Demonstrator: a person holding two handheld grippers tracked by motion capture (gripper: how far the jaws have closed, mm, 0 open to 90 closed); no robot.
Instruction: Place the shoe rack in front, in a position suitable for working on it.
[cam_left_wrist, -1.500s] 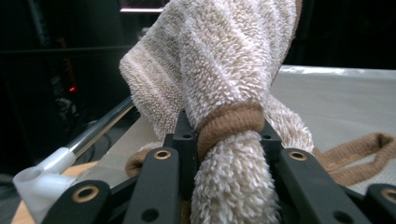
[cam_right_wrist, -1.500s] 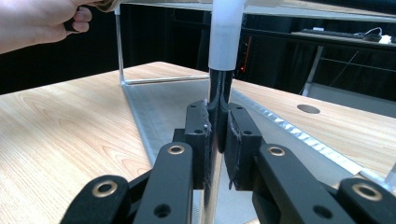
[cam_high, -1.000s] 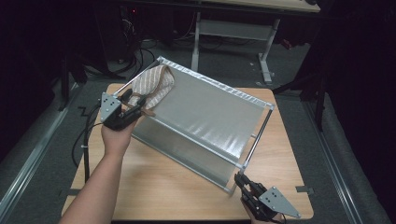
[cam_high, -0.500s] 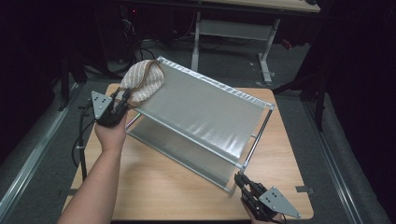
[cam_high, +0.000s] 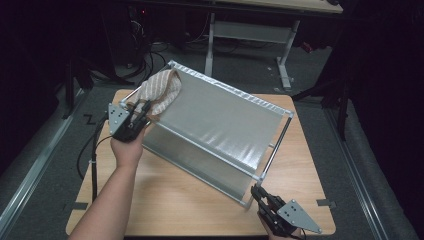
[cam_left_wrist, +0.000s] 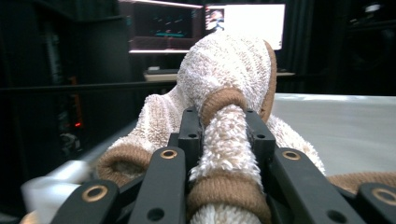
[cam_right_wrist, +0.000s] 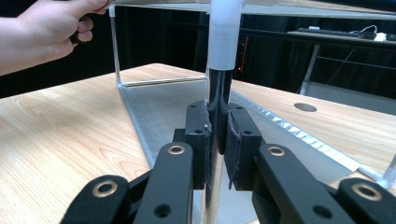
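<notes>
A white towelling cloth with brown bands (cam_high: 159, 92) lies bunched on the far-left corner of a two-tier metal rack (cam_high: 225, 125). My left gripper (cam_high: 145, 111) has just been closing with the cloth between its jaws. In the left gripper view the pads pinch a fold of the cloth (cam_left_wrist: 229, 70), so the left gripper (cam_left_wrist: 224, 126) is shut on it. My right gripper (cam_high: 256, 192) sits at the rack's near-right corner. There the right gripper (cam_right_wrist: 218, 121) is shut on the upright corner post (cam_right_wrist: 223, 37).
The rack stands askew on a light wooden table (cam_high: 175, 200), taking up most of its middle. The hand (cam_right_wrist: 42, 32) holding the left gripper shows in the right gripper view's upper left. Dark floor, cables and a desk frame lie beyond the table.
The left gripper's jaws have closed on the cloth at the rack's corner, and the cloth has bunched a little toward it. The right gripper has stayed on the post.
</notes>
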